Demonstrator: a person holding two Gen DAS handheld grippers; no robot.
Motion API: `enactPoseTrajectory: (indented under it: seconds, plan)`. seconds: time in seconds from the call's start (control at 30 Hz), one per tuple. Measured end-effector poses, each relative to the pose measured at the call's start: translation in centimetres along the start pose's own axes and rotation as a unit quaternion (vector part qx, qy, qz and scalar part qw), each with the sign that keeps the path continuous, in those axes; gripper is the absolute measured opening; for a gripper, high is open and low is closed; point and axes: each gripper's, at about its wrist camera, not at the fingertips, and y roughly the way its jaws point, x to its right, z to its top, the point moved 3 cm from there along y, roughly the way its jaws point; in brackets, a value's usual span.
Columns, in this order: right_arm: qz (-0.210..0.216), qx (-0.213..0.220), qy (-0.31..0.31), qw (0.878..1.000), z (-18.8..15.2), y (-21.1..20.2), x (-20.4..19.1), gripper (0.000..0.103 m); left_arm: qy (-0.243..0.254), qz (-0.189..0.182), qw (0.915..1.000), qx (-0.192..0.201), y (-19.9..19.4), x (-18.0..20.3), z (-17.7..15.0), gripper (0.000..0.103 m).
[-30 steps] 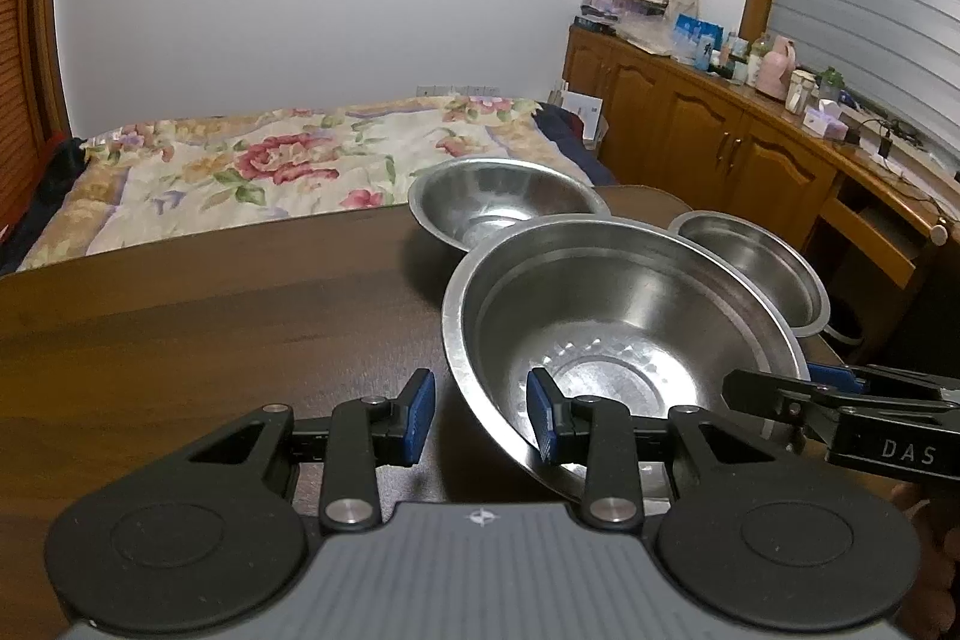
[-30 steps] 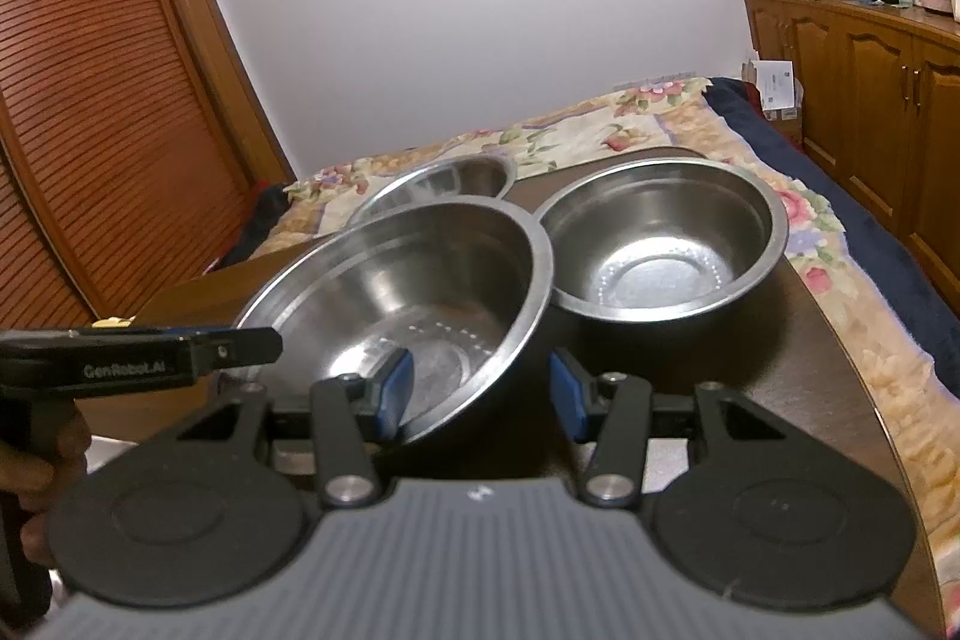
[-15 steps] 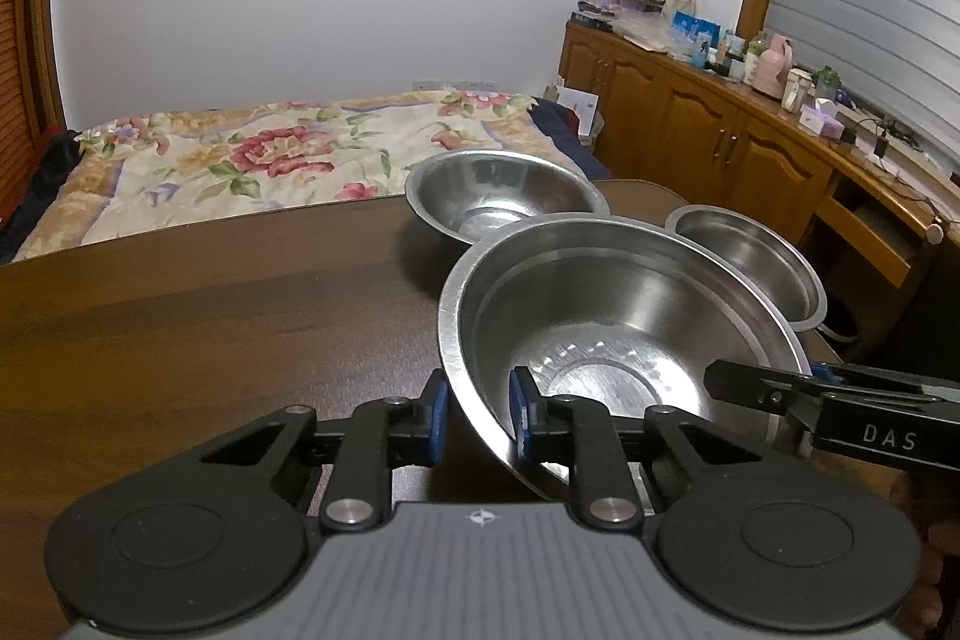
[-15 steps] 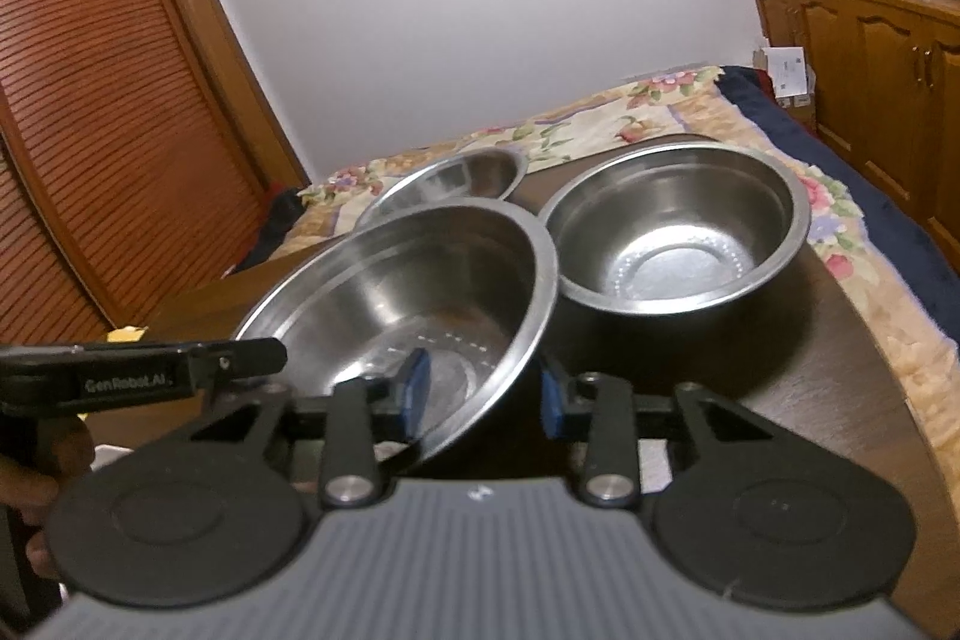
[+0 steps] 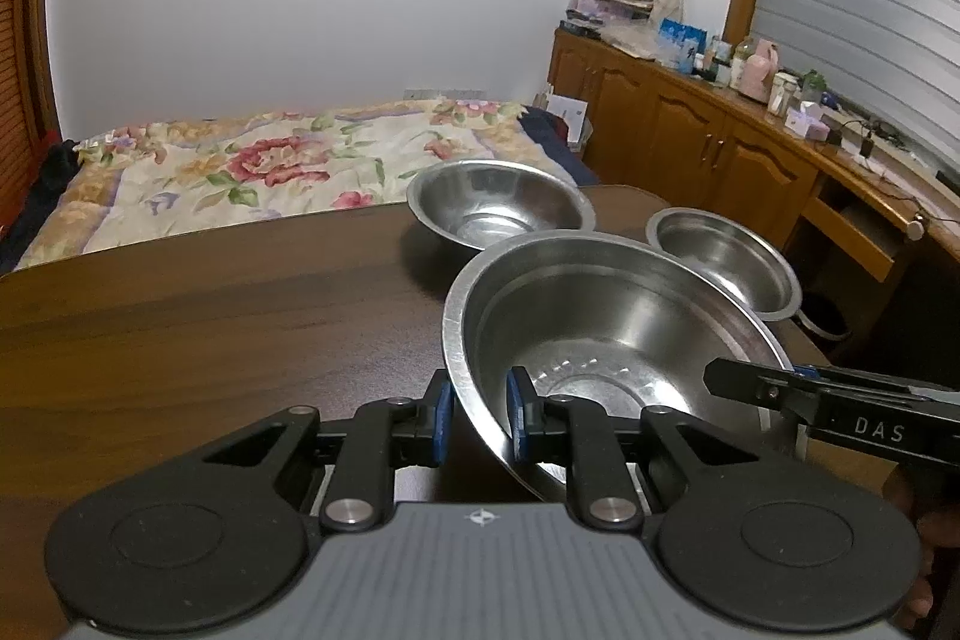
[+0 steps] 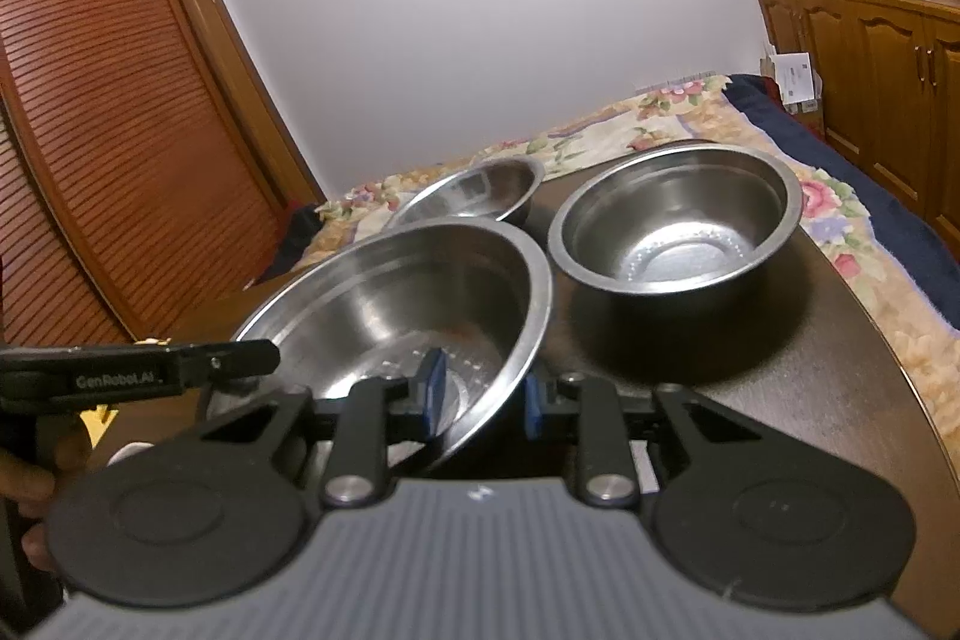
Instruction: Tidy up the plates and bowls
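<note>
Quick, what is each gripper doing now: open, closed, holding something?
Left gripper: closed on the rim of the big steel bowl.
Right gripper: closed on the opposite rim of the same bowl.

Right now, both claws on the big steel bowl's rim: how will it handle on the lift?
Big steel bowl is probably stiff and light: thin polished metal, empty. Likely slippery, since the left claw and right claw pinch only narrow opposite rim edges. It could tilt if one side rises first.

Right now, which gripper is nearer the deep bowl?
Right gripper: it clamps the big bowl beside the deep bowl. Left gripper clamps the opposite rim, farther off.
</note>
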Motion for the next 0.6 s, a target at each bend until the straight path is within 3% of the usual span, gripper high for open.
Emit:
enactPoseTrajectory:
  seconds: [0.6]
  plan:
    - [0.017, 0.013, 0.009, 1.000, -1.5, -3.7, 0.6, 0.027, 0.015, -0.037, 0.9990, 0.021, -4.4, 1.8, -2.6, 0.022]
